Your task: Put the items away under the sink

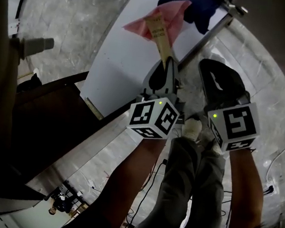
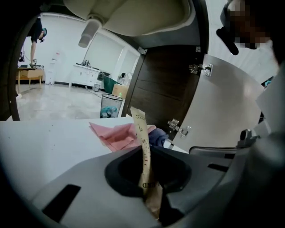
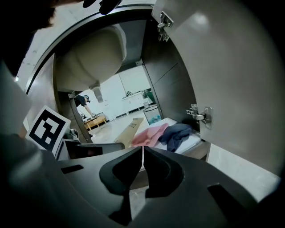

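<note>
Under the pale sink basin [image 2: 133,18], an open cabinet shows a white cabinet floor [image 1: 123,58], with its door [image 2: 222,111] swung wide to the right.

The left tongs [image 1: 166,63] are clenched on the lower end of a tall, narrow paper packet [image 1: 160,34] of tan kraft paper. It stands nearly upright from the jaws, over the front part of the cabinet floor. Its top end reaches toward a crumpled pink cloth [image 1: 168,15], which already lies further back on that floor. A dark blue cloth [image 1: 197,5] lies just beside the pink one. From the left tongs' own camera, the packet [image 2: 141,133] rises straight out of the left tongs [image 2: 149,187], with both cloths behind it.

The right tongs [image 1: 215,75] are closed on nothing and sit beside the left, outside the cabinet. Their own view shows the jaws pressed together with only a sliver of light between them [image 3: 142,156].

The step in hand appears to be carrying the packet into the cabinet. The next move probably calls for reaching further in, lowering the packet onto bare floor near the cloths, and then loosening the jaws.

Small dark print runs down the packet's face, too fine to read. Near the jaws, a few capitals seem to end in "ND". Each tool's cube carries black-and-white square markers.
</note>
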The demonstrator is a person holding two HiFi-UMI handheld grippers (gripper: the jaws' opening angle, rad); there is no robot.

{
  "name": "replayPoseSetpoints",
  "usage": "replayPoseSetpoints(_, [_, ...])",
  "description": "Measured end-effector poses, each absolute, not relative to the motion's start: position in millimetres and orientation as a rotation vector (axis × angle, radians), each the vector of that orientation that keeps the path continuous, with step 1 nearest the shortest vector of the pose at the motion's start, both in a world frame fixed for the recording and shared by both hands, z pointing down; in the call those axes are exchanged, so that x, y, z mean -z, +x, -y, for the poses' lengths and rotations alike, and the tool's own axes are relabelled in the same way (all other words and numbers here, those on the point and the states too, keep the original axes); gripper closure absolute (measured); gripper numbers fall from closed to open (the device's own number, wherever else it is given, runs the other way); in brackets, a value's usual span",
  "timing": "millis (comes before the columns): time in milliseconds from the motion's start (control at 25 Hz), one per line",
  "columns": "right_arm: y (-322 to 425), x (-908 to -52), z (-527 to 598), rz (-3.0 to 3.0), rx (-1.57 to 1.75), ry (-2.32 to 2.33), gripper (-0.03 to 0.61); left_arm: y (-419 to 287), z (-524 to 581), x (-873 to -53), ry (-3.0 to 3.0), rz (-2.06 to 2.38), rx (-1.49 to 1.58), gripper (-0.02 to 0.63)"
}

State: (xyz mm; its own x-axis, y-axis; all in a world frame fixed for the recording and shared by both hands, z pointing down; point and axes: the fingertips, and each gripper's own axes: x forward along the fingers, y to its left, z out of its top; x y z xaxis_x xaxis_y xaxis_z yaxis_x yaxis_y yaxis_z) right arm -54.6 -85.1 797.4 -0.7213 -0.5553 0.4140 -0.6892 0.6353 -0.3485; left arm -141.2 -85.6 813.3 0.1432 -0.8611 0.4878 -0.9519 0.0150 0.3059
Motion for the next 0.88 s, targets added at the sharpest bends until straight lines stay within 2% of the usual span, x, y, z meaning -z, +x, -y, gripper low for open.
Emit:
replayPoseSetpoints(480, [-77, -799, 109, 2.631, -0.640, 0.942, 0.541, -151, 125, -822, 1.844, 1.809, -0.241, 0.572])
replayPoseSetpoints(880, [-70, -804, 132, 2.612, -0.717, 0.999, 0.541, -160, 146, -828, 1.823, 1.840, -0.304, 0.572])
